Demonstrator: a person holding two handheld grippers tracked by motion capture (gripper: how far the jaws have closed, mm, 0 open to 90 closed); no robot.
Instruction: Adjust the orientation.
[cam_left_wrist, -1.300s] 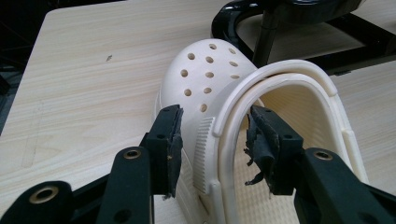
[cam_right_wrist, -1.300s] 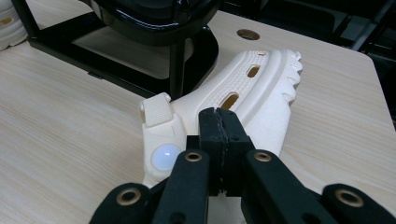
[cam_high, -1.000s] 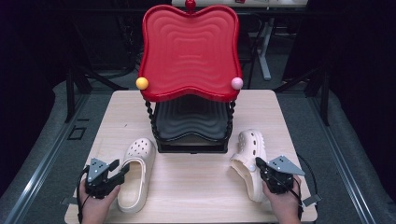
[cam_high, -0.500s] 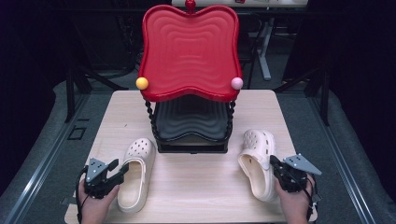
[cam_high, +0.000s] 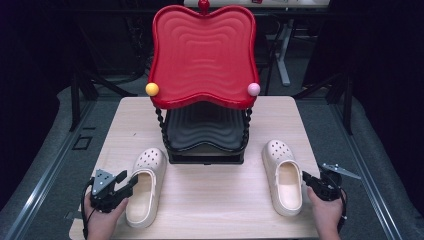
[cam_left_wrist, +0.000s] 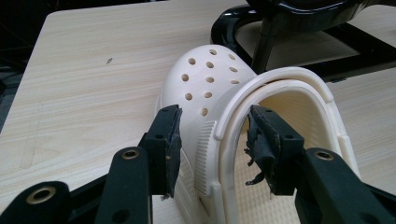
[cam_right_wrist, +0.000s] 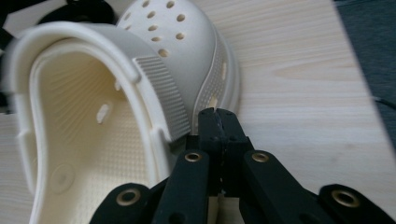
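I have two tongs, one in each hand, and two cream shoes with little holes lie on the light wooden table. My left tongs are at the heel end of the left shoe, which lies near the front left part of the table with its toe pointing away from me. In the left gripper view, the two black jaws of my left tongs stand wide apart. One jaw is outside the shoe's side wall and the other is inside the shoe, so the wall and the heel strap of the left shoe sit between them. I see a small gap at each jaw, so they are around the wall but do not squeeze it. The pad on the inside jaw looks torn and ragged. My right tongs are at the outer side of the right shoe, just beside it, near the heel end. This shoe lies flat on the front right part of the table, toe pointing away from me too. In the right gripper view, my right tongs are closed tight with nothing between the jaws, and their tip is right next to the side of the right shoe; I cannot tell if it touches. Behind both shoes, in the middle of the table, stands a black rack with a big red wavy tray on top. A yellow ball and a pink ball sit at its front corners.
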